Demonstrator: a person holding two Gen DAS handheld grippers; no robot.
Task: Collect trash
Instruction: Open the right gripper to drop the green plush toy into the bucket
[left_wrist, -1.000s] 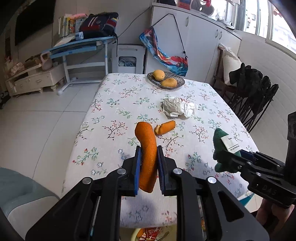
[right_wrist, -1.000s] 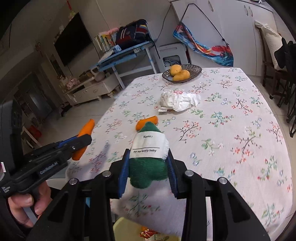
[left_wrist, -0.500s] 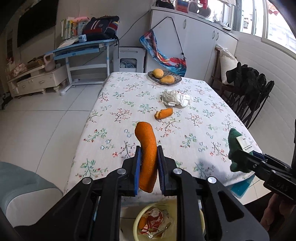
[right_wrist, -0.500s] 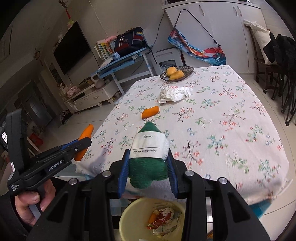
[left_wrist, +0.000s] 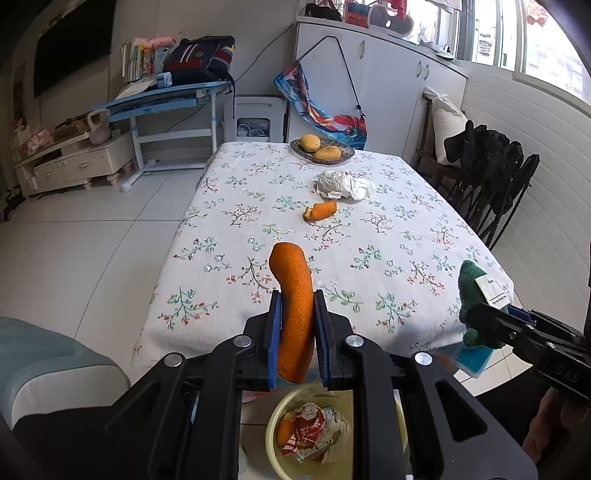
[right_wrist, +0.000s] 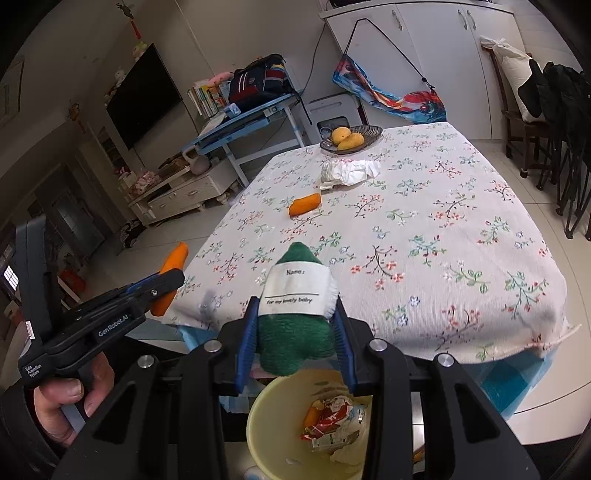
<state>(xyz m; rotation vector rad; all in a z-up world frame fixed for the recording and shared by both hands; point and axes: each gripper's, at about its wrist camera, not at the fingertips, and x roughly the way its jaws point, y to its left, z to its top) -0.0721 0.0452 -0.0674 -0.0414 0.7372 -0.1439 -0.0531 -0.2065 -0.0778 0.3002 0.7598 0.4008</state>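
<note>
Two grippers are loaded, both held off the near edge of the bench (left_wrist: 369, 258) and above the yellow bin (right_wrist: 266, 417) on the floor. Your left gripper (left_wrist: 297, 332) points forward over the bench edge, its blue pads clamped on an orange plush piece (left_wrist: 293, 310) that stands nearly upright between them, top curving left. Your left hand (right_wrist: 62, 406) wraps the handle low and left of the bin in the right wrist view. Your right gripper (right_wrist: 297, 332) sits directly over the bin, closed on a green plush piece (right_wrist: 295, 339) with its pointed end toward the bench.

The white label (right_wrist: 297, 291) on the green piece reads "Name:" and, under a line, "for my lovely baby". The left gripper's side carries "GenRobot.AI" and a small sticker reading "Data Acquisition System".

Inside the bin lie a red and white wrapper (right_wrist: 332, 413) and a small orange scrap. Beyond the bin, on the bench, remain a short orange piece (left_wrist: 320, 211), crumpled white paper (left_wrist: 341, 184) behind it, and a fruit plate (left_wrist: 322, 151) at the far end.
</note>
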